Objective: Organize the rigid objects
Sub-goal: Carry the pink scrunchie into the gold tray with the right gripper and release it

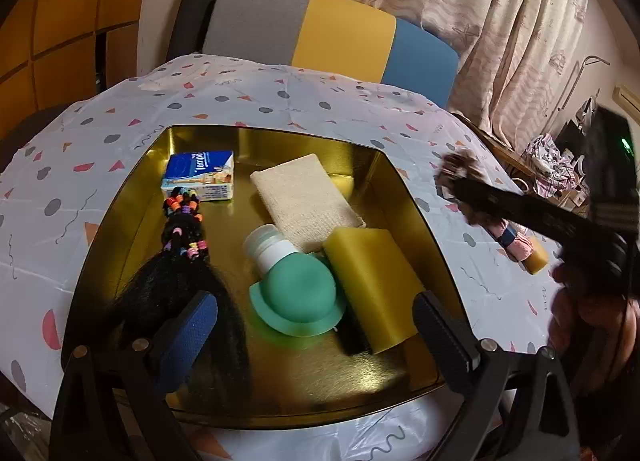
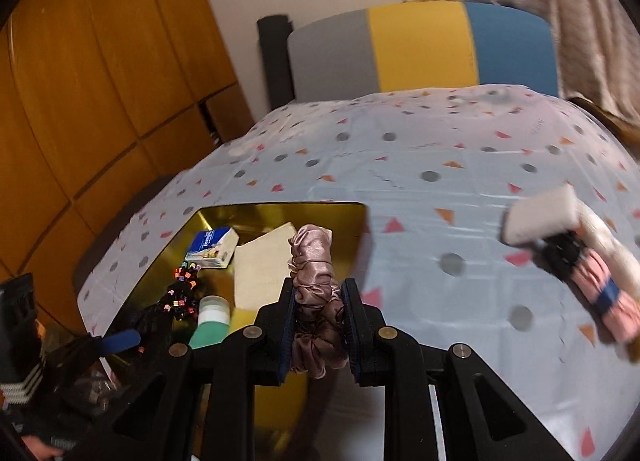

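Note:
A gold tray (image 1: 132, 229) on the patterned tablecloth holds a blue tissue pack (image 1: 199, 177), a beige cloth (image 1: 308, 201), a green bottle with a white cap (image 1: 296, 285), a yellow sponge block (image 1: 372, 281) and a black hair bundle with coloured beads (image 1: 184, 261). My left gripper (image 1: 316, 325) hangs open over the tray's near side, nothing between its fingers. My right gripper (image 2: 320, 301) is shut on a pink satin scrunchie (image 2: 314, 261), held above the tray's right edge (image 2: 360, 209); it shows blurred in the left wrist view (image 1: 460, 177).
To the right on the cloth lie a white sponge (image 2: 540, 217), a black clip (image 2: 560, 253) and a pink rolled item with a blue band (image 2: 604, 293). A grey, yellow and blue chair back (image 1: 328, 33) stands beyond the table. Wooden cabinets (image 2: 80, 101) are on the left.

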Demonstrator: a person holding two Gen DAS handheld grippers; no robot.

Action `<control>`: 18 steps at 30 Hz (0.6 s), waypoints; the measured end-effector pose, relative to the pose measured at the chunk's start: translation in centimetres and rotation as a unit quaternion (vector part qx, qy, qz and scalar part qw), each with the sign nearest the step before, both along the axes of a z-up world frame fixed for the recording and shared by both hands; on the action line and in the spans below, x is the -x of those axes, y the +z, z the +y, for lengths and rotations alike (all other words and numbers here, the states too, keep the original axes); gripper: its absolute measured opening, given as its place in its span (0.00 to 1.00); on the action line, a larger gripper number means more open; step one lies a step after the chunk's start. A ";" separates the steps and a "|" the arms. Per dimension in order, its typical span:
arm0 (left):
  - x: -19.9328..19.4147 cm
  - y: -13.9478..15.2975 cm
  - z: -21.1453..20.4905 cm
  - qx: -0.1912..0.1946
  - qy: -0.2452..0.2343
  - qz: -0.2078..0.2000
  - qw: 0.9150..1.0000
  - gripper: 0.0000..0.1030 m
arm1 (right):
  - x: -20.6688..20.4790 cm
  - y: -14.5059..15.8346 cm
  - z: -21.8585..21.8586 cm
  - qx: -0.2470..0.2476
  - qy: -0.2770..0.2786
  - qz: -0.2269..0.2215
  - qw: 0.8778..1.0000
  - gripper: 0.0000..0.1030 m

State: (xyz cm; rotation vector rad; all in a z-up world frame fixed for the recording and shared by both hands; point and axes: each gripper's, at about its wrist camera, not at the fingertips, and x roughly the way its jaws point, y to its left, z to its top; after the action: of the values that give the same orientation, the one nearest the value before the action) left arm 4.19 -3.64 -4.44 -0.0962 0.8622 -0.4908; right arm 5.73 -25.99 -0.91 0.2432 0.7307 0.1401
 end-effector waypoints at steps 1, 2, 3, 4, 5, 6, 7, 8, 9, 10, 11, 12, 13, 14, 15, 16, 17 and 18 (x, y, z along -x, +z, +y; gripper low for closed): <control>0.0 0.0 0.2 0.000 0.002 -0.001 1.000 0.97 | -0.9 -0.1 0.7 0.002 0.007 0.004 1.000 0.22; -0.1 0.0 0.4 0.000 0.005 -0.001 1.000 0.97 | -1.5 -0.2 0.9 0.005 0.010 0.008 1.000 0.22; -0.1 0.0 0.8 0.002 0.008 -0.002 1.000 0.97 | -2.3 -0.4 1.4 0.010 0.013 0.013 1.000 0.22; -0.2 0.0 1.1 0.004 0.011 -0.001 1.000 0.97 | -2.8 -0.5 1.4 0.014 0.015 0.016 1.000 0.22; -0.2 0.0 1.5 0.007 0.015 0.000 1.000 0.97 | -3.6 -0.7 1.9 0.022 0.018 0.021 0.999 0.22; -0.3 0.0 1.9 0.010 0.021 0.000 1.000 0.97 | -4.0 -0.8 2.1 0.026 0.020 0.025 0.999 0.22; -0.4 0.0 2.3 0.013 0.025 0.001 1.000 0.97 | -4.9 -1.0 2.5 0.032 0.023 0.031 0.999 0.22; -0.5 0.0 2.6 0.014 0.028 0.002 0.999 0.97 | -5.5 -1.2 2.7 0.037 0.024 0.036 0.998 0.22; -0.6 -0.1 2.8 0.016 0.030 0.003 0.999 0.97 | -5.9 -1.4 2.7 0.040 0.024 0.039 0.998 0.24; -0.6 -0.1 3.0 0.016 0.032 0.004 0.999 0.97 | -6.5 -1.6 2.9 0.046 0.024 0.045 0.998 0.26; -0.7 -0.1 3.3 0.017 0.036 0.004 0.999 0.97 | -7.2 -1.8 3.0 0.053 0.022 0.050 0.997 0.26; -0.7 -0.2 3.4 0.018 0.037 0.005 0.999 0.97 | -7.7 -1.9 3.0 0.062 0.016 0.052 0.997 0.27; -0.7 -0.3 3.6 0.020 0.037 0.007 0.999 0.97 | -8.1 -2.0 3.0 0.070 0.011 0.052 0.996 0.33; -0.8 -0.3 3.7 0.022 0.038 0.008 0.999 0.97 | -8.4 -2.0 2.9 0.076 0.007 0.053 0.996 0.42; -0.8 -0.3 3.8 0.023 0.040 0.008 0.999 0.97 | -8.6 -2.0 2.8 0.081 0.001 0.052 0.995 0.45; -0.8 -0.3 3.9 0.023 0.041 0.008 0.999 0.97 | -8.6 -1.8 2.4 0.081 -0.006 0.049 0.995 0.46; -0.8 -0.3 3.9 0.024 0.041 0.008 0.999 0.97 | -8.4 -1.6 2.2 0.078 -0.010 0.045 0.996 0.46; -0.9 -0.3 3.9 0.026 0.040 0.009 0.999 0.97 | -8.0 -1.2 1.8 0.070 -0.016 0.036 0.997 0.47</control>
State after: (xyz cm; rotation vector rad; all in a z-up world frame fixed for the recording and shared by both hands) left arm 5.06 0.29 -4.79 -0.1828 0.8595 -0.4372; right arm 13.76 -24.23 -2.16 0.1256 0.8045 0.0499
